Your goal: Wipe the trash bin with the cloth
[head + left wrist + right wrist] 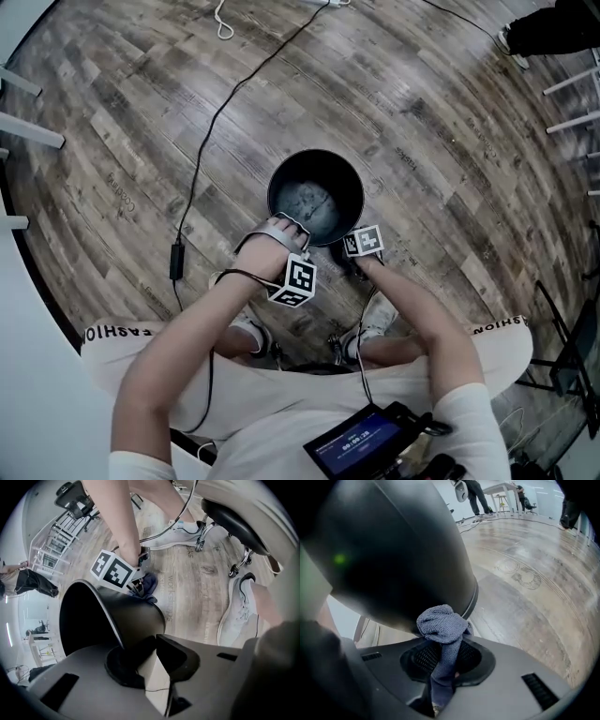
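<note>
Trash bin (315, 197): black and round, standing mouth-up on the floor just ahead of the feet. From the head view I'm looking straight down into it.
Cloth (443, 625): blue-grey and bunched into a wad, pushed up against the bin's outer wall on the side nearest the person.
Right gripper (445, 660): I've got its jaws pinched on the cloth, with the tail running down between the pads. It sits right beside the bin.
Left gripper (152, 644): jaws clamped on the bin's rim, one pad inside the wall and one outside.
Floor (422, 112): grey-brown wood planks all round the bin.
Cable (202, 150): black, snaking across the planks to the left of the bin.
Shoes (178, 529): white trainers, planted behind the bin.
</note>
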